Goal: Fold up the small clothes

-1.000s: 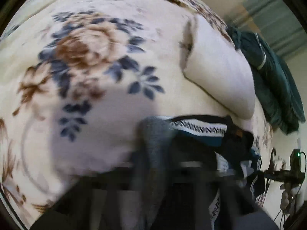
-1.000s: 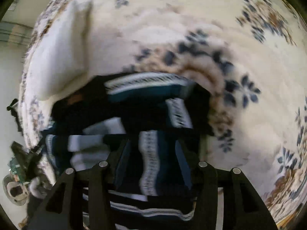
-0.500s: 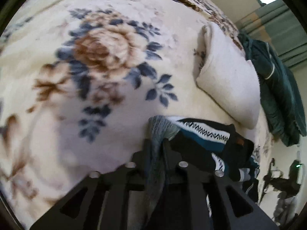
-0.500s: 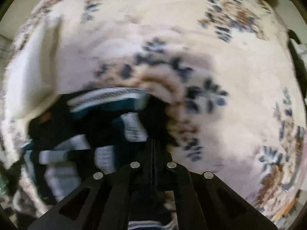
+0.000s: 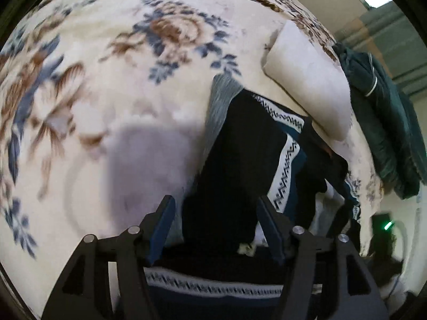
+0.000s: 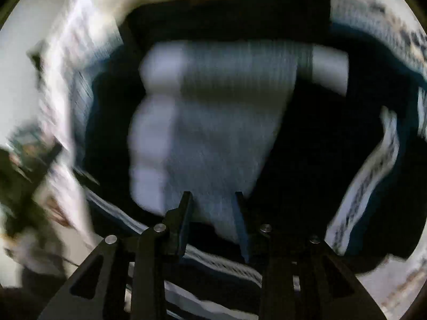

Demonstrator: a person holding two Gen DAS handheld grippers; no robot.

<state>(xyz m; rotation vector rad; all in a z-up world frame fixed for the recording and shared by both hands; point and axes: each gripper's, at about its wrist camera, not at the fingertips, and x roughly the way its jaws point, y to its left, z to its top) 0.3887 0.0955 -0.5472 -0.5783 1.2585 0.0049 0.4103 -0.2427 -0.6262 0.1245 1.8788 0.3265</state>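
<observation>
Both tongs, left (image 5: 214,214) and right (image 6: 212,208), just spread apart, over floral blanket (image 5: 106,106), green curtains (image 5: 395,26) beyond.

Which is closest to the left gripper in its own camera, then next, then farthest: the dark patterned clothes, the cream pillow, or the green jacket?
From the left gripper:
1. Dark patterned clothes, right between its open fingers.
2. Cream pillow, up and to the right, behind the clothes.
3. Green jacket, far right, past the pillow.

Dark patterned garment (image 5: 240,146) on floral blanket (image 5: 106,106)
</observation>
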